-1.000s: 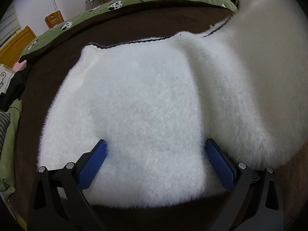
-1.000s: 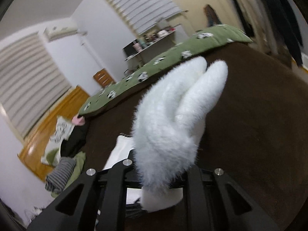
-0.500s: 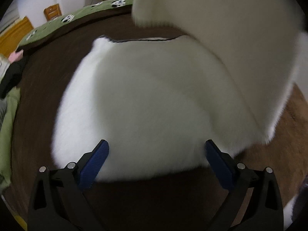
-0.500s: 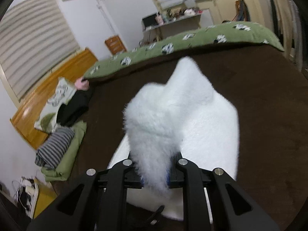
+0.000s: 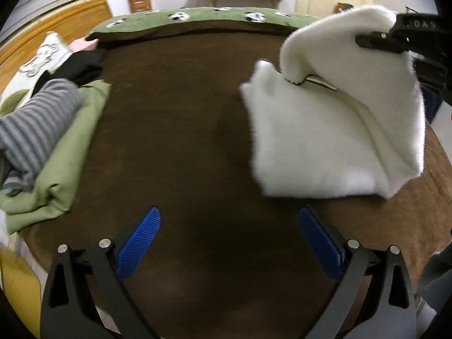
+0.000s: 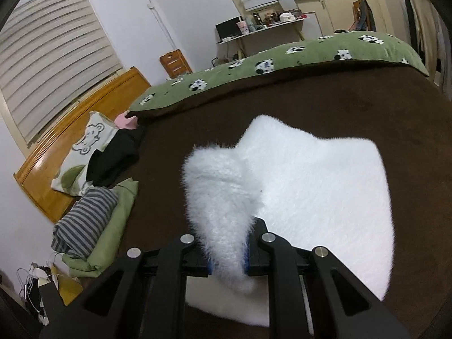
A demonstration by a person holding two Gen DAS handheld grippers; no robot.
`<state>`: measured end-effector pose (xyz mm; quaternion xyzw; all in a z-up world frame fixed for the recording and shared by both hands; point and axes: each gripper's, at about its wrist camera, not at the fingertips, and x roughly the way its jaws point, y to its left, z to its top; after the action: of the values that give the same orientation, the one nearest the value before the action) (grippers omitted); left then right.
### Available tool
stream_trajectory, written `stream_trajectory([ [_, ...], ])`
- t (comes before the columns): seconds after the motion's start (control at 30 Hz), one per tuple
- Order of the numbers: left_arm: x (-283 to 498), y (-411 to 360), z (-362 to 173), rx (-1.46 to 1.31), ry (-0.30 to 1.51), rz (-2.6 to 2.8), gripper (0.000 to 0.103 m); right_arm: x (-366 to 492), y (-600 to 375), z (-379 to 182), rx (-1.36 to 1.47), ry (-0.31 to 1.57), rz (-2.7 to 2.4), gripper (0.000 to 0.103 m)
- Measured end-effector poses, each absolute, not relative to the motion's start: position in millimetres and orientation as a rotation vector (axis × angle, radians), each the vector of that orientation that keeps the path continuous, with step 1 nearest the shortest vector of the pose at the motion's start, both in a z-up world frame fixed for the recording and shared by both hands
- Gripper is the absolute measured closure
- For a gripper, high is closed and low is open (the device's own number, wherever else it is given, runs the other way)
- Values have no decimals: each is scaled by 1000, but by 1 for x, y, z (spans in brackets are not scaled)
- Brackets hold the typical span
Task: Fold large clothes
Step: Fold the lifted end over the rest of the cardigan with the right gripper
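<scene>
A fluffy white sweater [image 5: 316,144] lies partly folded on the brown bed cover, at the right of the left wrist view. My right gripper [image 6: 227,262] is shut on a bunched edge of the white sweater [image 6: 319,192] and holds that flap up over the rest; it also shows at the top right of the left wrist view [image 5: 395,39]. My left gripper [image 5: 228,240] is open and empty, over bare brown cover to the left of the sweater.
A folded green garment [image 5: 70,152] with a striped grey one [image 5: 34,130] on it lies at the left bed edge, with a black garment [image 6: 115,158] and a bear pillow [image 6: 87,147] behind. A green cow-print blanket [image 6: 282,56] lies along the far side.
My left gripper has pulled back and swung left off the sweater, which now lies to its right. My right gripper has carried the held flap over the sweater's body.
</scene>
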<state>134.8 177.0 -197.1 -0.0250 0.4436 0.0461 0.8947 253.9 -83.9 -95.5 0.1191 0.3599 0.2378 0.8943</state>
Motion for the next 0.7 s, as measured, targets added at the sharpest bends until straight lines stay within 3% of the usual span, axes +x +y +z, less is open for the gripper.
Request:
stream_trajectory([
  [0.3,117,213,-217,-122,972,142,7,247,-11,-186,93,975,563,87],
  [0.57,118,227,-225,-158,989,131,7,244,-20,-182,112,977,598,83],
  [0.63,117,227,-223,-156,987,128,7,239,-26,-179,101,972,605,77],
  [0.67,117,228,-222,-155,985,128,7,237,-27,-177,97,974,616,68],
  [0.7,117,229,-220,-157,983,128,7,233,-29,-174,98,975,649,48],
])
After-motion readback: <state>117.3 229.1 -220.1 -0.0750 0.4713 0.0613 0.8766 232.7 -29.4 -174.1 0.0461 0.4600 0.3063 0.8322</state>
